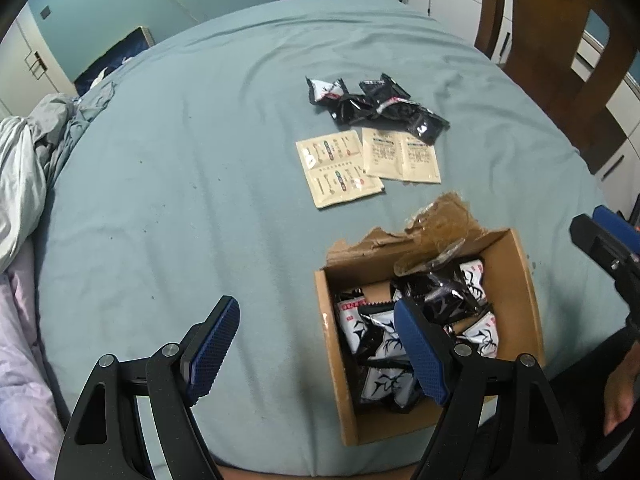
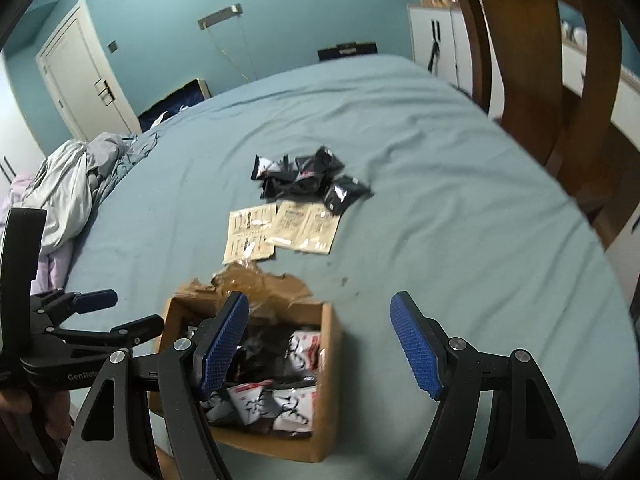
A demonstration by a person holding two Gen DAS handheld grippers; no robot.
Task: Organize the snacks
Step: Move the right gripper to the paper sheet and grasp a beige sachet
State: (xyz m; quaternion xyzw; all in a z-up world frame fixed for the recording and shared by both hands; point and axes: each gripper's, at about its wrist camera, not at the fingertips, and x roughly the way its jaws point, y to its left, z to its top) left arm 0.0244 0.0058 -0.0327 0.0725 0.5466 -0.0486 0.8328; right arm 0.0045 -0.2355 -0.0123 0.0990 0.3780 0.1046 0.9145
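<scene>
An open cardboard box (image 1: 516, 280) (image 2: 330, 380) with a torn flap sits on the teal sheet and holds several black-and-white snack packets (image 1: 376, 332) (image 2: 296, 400). Farther out lie a loose pile of black packets (image 1: 376, 104) (image 2: 304, 178) and flat beige sachets (image 1: 340, 168) (image 2: 280, 228). My left gripper (image 1: 318, 344) hangs open over the box's left edge, nothing between its blue pads. My right gripper (image 2: 320, 340) is open above the box's right side, and nothing is between its pads. Each gripper also shows at the edge of the other's view: right gripper (image 1: 600, 240), left gripper (image 2: 80, 320).
Crumpled grey and lilac bedding (image 1: 24, 168) (image 2: 68, 184) is heaped at the left. A brown wooden frame (image 1: 560, 60) (image 2: 560, 100) stands at the right, with white cabinets behind. A hand (image 1: 620, 400) shows at the lower right. A white door (image 2: 80, 76) is far left.
</scene>
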